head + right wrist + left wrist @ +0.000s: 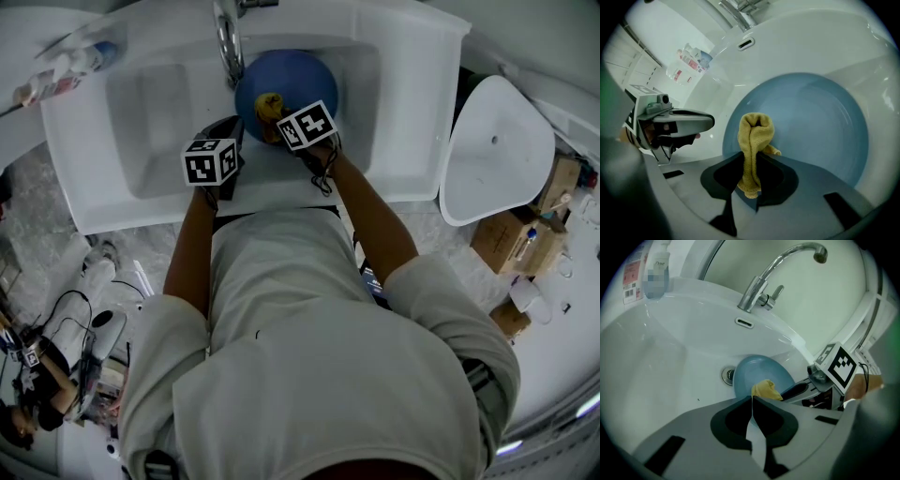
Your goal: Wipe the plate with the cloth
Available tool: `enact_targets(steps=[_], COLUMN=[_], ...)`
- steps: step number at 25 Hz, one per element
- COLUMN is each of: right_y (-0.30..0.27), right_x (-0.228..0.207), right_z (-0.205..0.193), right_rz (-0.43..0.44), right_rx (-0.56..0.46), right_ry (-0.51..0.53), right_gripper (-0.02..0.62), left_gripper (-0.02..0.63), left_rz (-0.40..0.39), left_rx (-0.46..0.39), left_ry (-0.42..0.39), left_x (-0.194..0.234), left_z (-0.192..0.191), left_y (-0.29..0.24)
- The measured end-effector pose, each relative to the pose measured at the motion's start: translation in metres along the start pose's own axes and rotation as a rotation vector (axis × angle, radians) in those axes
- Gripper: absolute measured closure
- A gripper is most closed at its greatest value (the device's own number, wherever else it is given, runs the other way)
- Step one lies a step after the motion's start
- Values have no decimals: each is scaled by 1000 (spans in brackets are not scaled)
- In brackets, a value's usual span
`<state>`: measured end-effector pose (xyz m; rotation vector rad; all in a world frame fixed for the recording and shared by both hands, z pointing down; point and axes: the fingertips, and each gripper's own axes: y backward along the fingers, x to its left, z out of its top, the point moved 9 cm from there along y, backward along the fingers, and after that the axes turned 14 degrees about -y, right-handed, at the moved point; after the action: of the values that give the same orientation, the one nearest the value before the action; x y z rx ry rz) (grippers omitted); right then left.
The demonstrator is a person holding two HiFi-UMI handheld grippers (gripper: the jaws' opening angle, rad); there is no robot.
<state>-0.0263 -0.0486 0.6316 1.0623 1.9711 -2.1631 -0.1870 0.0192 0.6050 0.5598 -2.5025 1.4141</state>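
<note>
The right gripper [751, 159] has its jaws clamped on the yellow cloth [754, 133], which touches the blue plate [815, 122]. The plate lies in the white sink [141, 122]. The left gripper [751, 399] is near the plate, with its jaws together on nothing.

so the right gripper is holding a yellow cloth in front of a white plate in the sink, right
Not quite: the plate is blue, not white. The right gripper view shows the right gripper shut on the yellow cloth in front of the blue plate, which sits in the white sink.
</note>
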Motion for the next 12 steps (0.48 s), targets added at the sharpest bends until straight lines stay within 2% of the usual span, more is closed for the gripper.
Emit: enact_targets(steps=[12], right_y=[26], right_x=[-39], right_z=[-20], right_rz=[-31], right_rx=[-30], right_ry=[-133], right_gripper=[518], left_gripper=[581], left_rz=[-21], left_rx=[24], left_ry=[-38], left_x=[-19], left_z=[5], left_y=[-17])
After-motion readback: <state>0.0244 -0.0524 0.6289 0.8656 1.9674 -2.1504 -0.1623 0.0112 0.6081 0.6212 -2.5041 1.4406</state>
